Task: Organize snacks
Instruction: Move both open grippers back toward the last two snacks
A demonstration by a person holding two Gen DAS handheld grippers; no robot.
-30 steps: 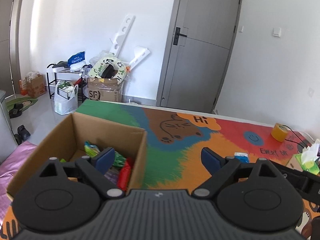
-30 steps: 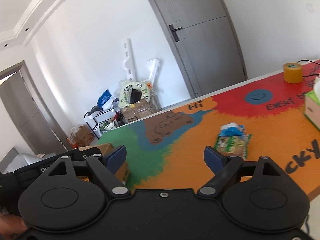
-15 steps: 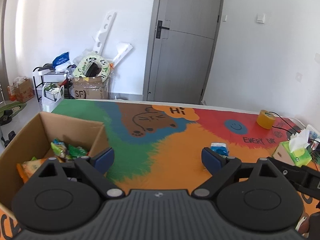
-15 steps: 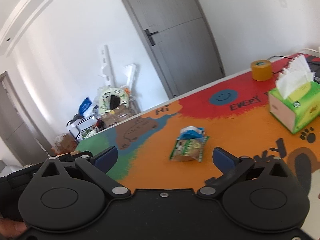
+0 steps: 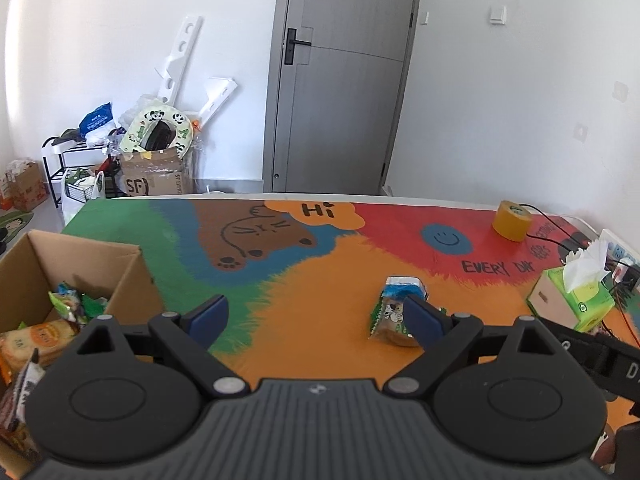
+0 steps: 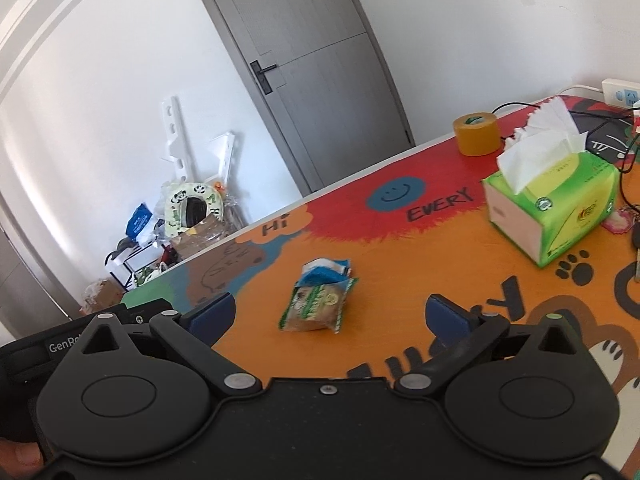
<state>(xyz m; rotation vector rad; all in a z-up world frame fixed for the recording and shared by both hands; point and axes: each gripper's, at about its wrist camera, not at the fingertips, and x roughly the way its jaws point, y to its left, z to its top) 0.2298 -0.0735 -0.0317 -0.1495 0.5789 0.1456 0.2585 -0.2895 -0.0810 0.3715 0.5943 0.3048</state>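
A green and white snack packet [image 6: 318,306] lies on the orange part of the table mat, with a blue and white packet [image 6: 326,274] just behind it. My right gripper [image 6: 328,316] is open and empty, hovering just in front of them. In the left wrist view the same packets [image 5: 390,316] sit beside my right fingertip. My left gripper [image 5: 316,316] is open and empty above the mat. A cardboard box [image 5: 80,264] at the left holds several snack packets [image 5: 68,304].
A green tissue box [image 6: 552,208] and a roll of yellow tape [image 6: 476,134] stand at the right, with black cables [image 6: 608,120] and a power strip [image 6: 622,94] behind. The colourful mat [image 5: 304,248] covers the table. Clutter and a grey door lie beyond the far edge.
Both grippers have swung to the right. The box has slid to the left edge of the left view, and the loose packets now lie centred before the right gripper.
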